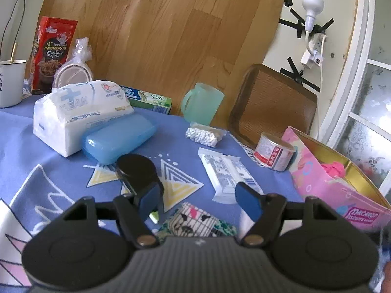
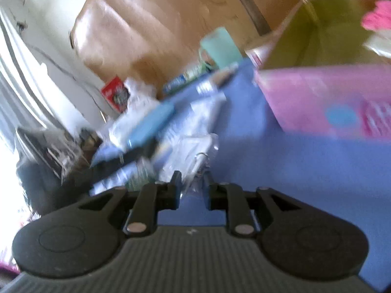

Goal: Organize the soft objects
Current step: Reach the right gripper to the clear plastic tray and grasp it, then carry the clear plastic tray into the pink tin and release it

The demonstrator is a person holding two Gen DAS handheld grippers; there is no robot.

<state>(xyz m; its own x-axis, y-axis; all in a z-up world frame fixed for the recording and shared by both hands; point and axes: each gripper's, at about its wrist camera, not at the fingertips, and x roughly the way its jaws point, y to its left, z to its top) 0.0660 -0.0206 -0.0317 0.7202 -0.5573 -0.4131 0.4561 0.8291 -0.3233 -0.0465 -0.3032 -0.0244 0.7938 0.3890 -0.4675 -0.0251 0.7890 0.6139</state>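
Observation:
My left gripper (image 1: 199, 201) is open and empty above the blue tablecloth (image 1: 185, 131), over a patterned cloth pouch (image 1: 195, 219). A white tissue pack (image 1: 73, 107), a white wrapped packet (image 1: 226, 173) and a bag of cotton swabs (image 1: 204, 134) lie ahead. The pink tin box (image 1: 337, 185) at the right holds a pink soft item (image 1: 333, 168). In the blurred right wrist view, my right gripper (image 2: 193, 178) is nearly closed on a clear plastic bag (image 2: 195, 151). The pink box (image 2: 325, 97) is at the upper right.
A blue plastic case (image 1: 119, 138), black round lid (image 1: 135, 167), green mug (image 1: 202, 103), small can (image 1: 275, 155), brown tray (image 1: 273, 105), toothpaste box (image 1: 149, 99), red snack bag (image 1: 52, 53) and white enamel cup (image 1: 11, 81) crowd the table.

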